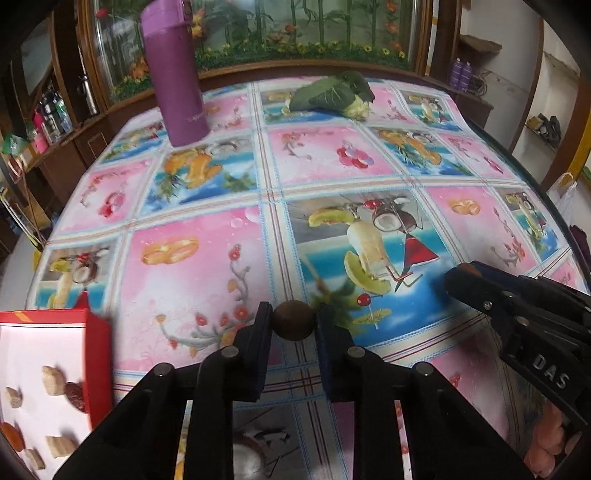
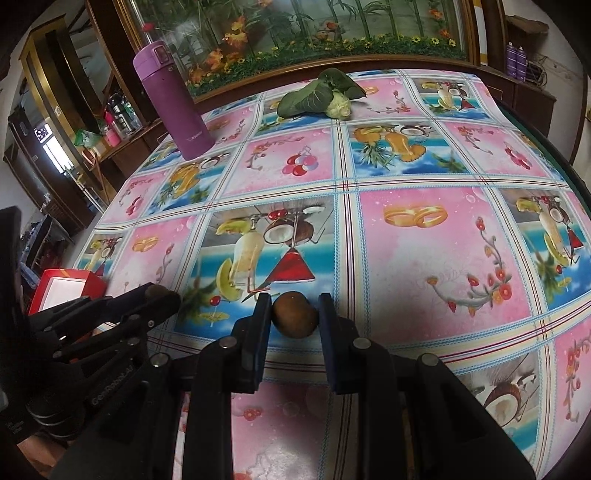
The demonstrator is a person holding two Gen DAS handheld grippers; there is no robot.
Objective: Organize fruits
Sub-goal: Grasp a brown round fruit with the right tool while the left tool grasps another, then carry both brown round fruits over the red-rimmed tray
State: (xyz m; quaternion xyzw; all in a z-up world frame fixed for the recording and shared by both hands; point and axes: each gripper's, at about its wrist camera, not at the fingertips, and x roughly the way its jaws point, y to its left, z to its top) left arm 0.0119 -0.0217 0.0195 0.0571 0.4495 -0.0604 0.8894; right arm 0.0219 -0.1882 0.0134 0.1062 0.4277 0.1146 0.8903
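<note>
My left gripper (image 1: 293, 316) is shut on a small round brown fruit (image 1: 293, 323) just above the patterned tablecloth. To its lower left lies a red box (image 1: 98, 354) with a white inside, which holds several pieces of dried fruit (image 1: 51, 380). In the right wrist view my right gripper (image 2: 295, 312) is shut on a second brown fruit (image 2: 295, 315), slightly oval. The left gripper (image 2: 162, 293) shows at the left of that view, and the red box (image 2: 92, 284) sits beyond it. The right gripper (image 1: 465, 273) reaches in from the right of the left wrist view.
A tall purple flask (image 1: 177, 74) stands at the table's far left. A leafy green vegetable with a pale head (image 1: 332, 96) lies at the far middle. A dark wooden cabinet (image 2: 332, 22) with a flower display runs behind the table (image 2: 424, 177). The table edge curves down the right.
</note>
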